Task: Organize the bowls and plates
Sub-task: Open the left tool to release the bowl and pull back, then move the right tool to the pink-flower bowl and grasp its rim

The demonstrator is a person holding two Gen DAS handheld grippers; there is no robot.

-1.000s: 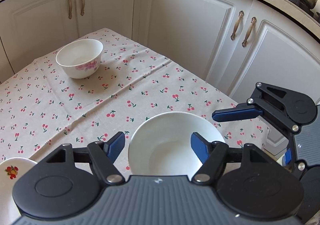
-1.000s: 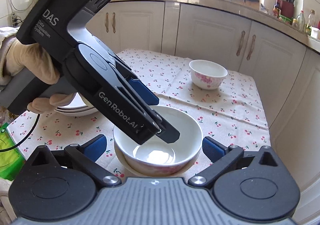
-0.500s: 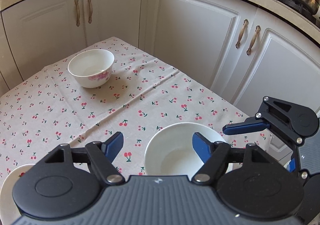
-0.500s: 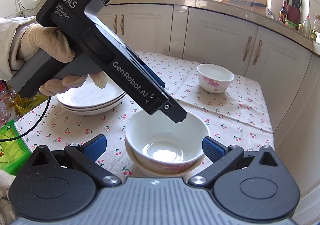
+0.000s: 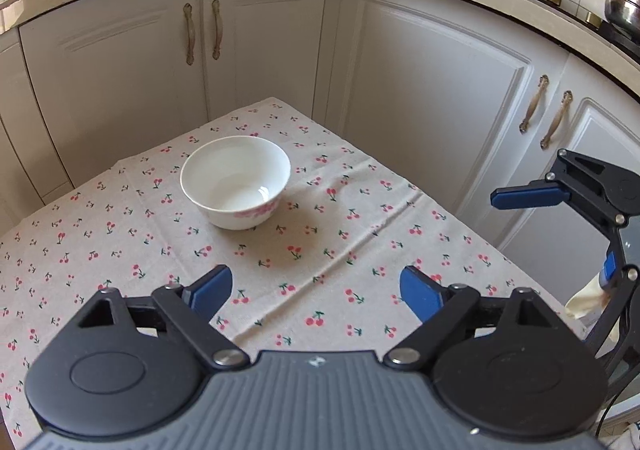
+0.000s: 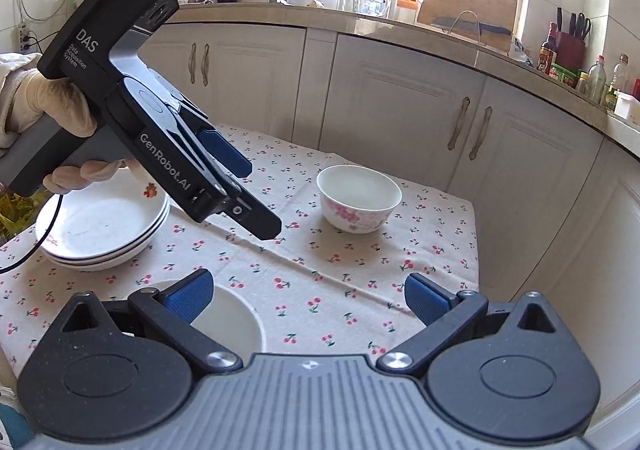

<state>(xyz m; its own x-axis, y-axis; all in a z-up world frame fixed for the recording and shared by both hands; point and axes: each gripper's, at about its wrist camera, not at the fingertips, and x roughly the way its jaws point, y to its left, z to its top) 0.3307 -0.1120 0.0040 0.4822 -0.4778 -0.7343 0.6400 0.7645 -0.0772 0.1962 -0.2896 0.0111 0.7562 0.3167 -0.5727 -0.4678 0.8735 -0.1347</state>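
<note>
The small white ceramic bowl with a pink flower band (image 5: 236, 188) stands upright and alone toward the far end of the desk (image 5: 340, 250), which wears a cherry-print cloth. It is probably the next piece to gather. Nearer than this bowl, by the desk's near edge, another white bowl (image 6: 234, 320) sits partly hidden behind the right hand-held gripper (image 6: 308, 300). To the left of the flowered bowl, well apart, shallow white plates lie nested in a stack (image 6: 102, 224), already sorted by kind. The left hand-held gripper (image 5: 316, 290) hovers near the flowered bowl, jaws spread and empty, lined up toward it, seemingly readying a grasp on its rim. The right hand-held gripper is likewise released, holding nothing.
</note>
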